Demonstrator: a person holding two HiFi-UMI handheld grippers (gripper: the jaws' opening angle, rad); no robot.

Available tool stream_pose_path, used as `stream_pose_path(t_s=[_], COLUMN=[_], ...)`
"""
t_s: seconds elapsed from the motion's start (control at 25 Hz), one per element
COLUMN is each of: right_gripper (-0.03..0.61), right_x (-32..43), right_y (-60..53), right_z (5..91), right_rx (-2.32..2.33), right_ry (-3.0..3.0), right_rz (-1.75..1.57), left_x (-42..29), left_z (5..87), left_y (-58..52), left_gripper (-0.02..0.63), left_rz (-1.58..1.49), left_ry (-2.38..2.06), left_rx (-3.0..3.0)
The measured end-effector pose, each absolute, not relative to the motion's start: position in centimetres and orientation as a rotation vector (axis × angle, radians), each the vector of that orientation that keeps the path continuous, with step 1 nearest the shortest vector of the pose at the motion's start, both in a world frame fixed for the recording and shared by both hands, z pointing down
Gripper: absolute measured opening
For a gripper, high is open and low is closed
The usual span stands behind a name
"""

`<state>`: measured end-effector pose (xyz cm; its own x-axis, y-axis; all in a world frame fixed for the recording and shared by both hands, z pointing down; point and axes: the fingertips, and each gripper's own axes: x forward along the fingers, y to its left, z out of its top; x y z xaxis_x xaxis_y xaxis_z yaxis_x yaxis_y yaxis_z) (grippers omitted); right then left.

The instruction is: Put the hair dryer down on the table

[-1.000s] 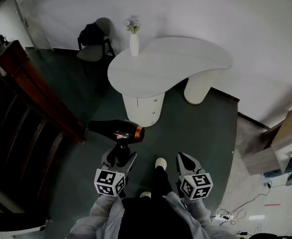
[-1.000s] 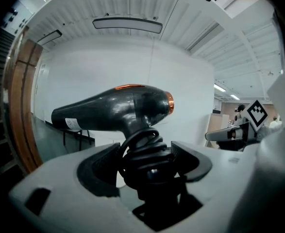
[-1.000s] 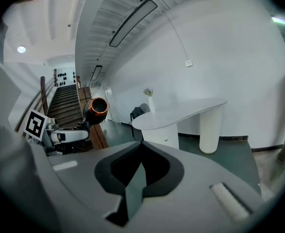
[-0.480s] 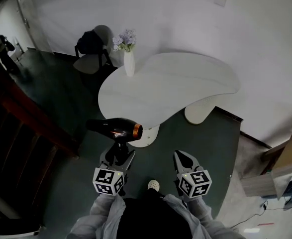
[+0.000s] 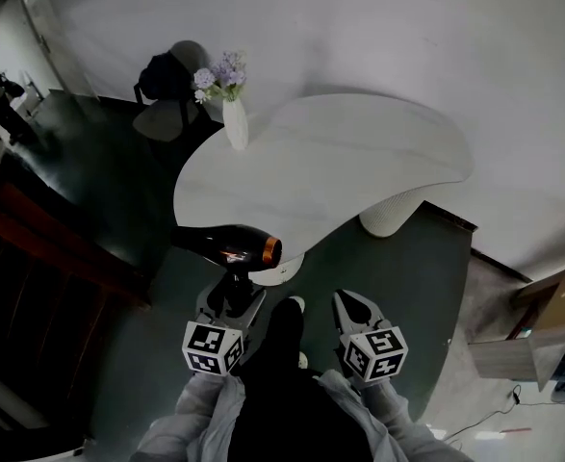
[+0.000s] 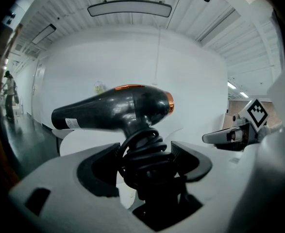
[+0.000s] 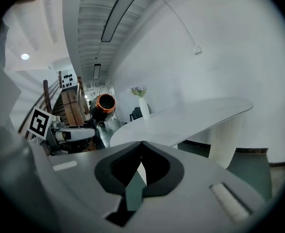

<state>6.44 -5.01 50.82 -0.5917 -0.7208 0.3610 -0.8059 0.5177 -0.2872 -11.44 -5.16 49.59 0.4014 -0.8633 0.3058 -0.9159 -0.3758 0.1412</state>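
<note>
Head view, left hand-held gripper (image 5: 231,296) pointing forward, clamping hair dryer (image 5: 219,244)

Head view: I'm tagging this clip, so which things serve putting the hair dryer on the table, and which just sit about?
In the job: hair dryer, left claw gripping it, white table.
Lying about: vase of flowers, chair, shut right claw.

1. The table (image 5: 359,152) fills more of the head view than a second ago and lies closer to the person.
2. The hair dryer (image 5: 226,245), earlier over the dark floor short of the tabletop, now overlaps the table's near rim.
3. The vase (image 5: 234,123) slides left in the view.
4. The person's dark leg (image 5: 284,340) steps forward.
</note>
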Motion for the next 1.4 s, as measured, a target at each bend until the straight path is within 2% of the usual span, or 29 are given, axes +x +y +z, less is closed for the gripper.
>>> stream_pose_path(t_s=[0.36,0.96,1.4], right_gripper=[0.009,0.009,0.009], right_x=[9.4,11.6,11.4], right_y=[-15.1,-39.4,-47.7], right_z=[51.3,50.3,52.4], right_rx=[1.388,1.398,1.348], right_ry=[-2.528,-2.493,-2.440], right_rz=[0.644,0.677,0.684], left_x=[-7.7,-2.1,0.0], left_z=[50.6,50.5,55.0], left_y=[-17.2,-40.8,-50.6], left_gripper=[0.325,0.325,0.325], left_rz=[0.285,0.330,0.374], left_ry=[-1.450,-1.295,-1.228], left_rx=[2.437,2.443,2.375])
